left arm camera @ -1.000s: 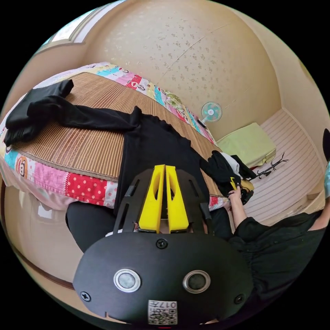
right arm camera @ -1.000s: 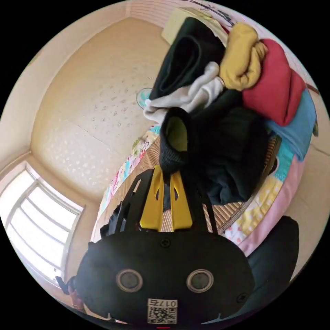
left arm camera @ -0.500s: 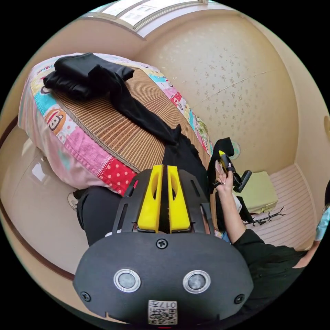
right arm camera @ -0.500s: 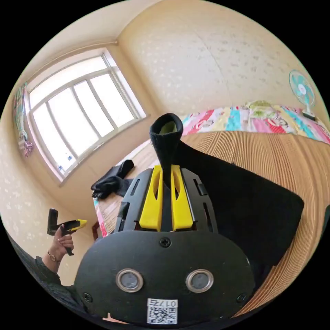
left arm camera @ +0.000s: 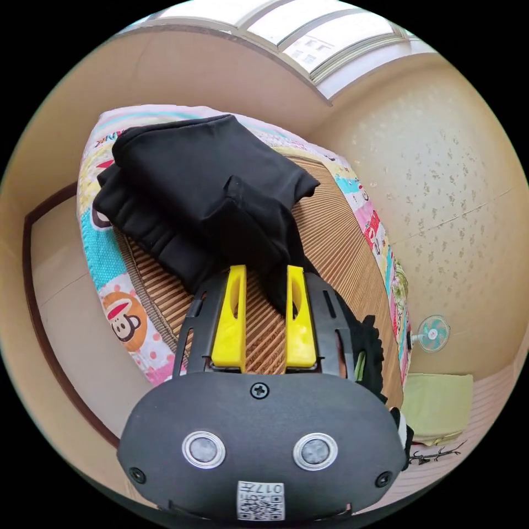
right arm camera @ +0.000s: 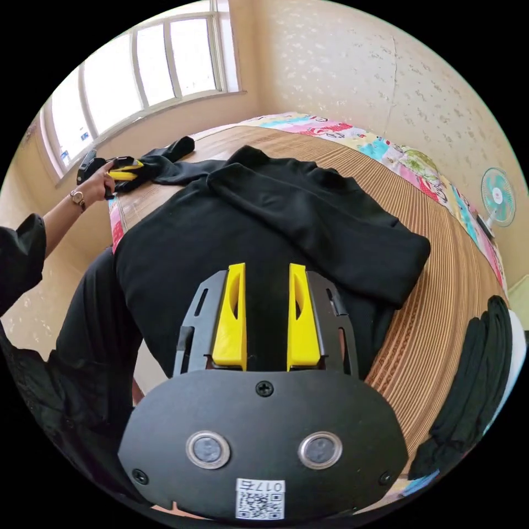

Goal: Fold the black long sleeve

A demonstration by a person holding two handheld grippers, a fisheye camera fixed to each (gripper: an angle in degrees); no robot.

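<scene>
The black long sleeve shirt (right arm camera: 231, 231) lies spread on a bamboo mat (right arm camera: 441, 308), its hem hanging off the bed's near edge. One sleeve (right arm camera: 325, 226) is folded across the body. My right gripper (right arm camera: 267, 268) hovers open over the shirt's body, holding nothing. The other sleeve runs out to my left gripper (right arm camera: 125, 168), which a hand holds near its end. In the left gripper view my left gripper (left arm camera: 266, 271) is open, and that sleeve's end (left arm camera: 278, 286) lies between its jaws, close to the right one.
A stack of folded black clothes (left arm camera: 204, 176) sits on the mat just beyond the left gripper. More dark clothes (right arm camera: 474, 374) lie at the mat's right end. A patchwork quilt (left arm camera: 118, 319) edges the bed. A small fan (right arm camera: 497, 195) stands by the wall.
My right gripper carried the sleeve cuff across the shirt, let it go and opened. My left gripper moved out to the other sleeve's end and opened.
</scene>
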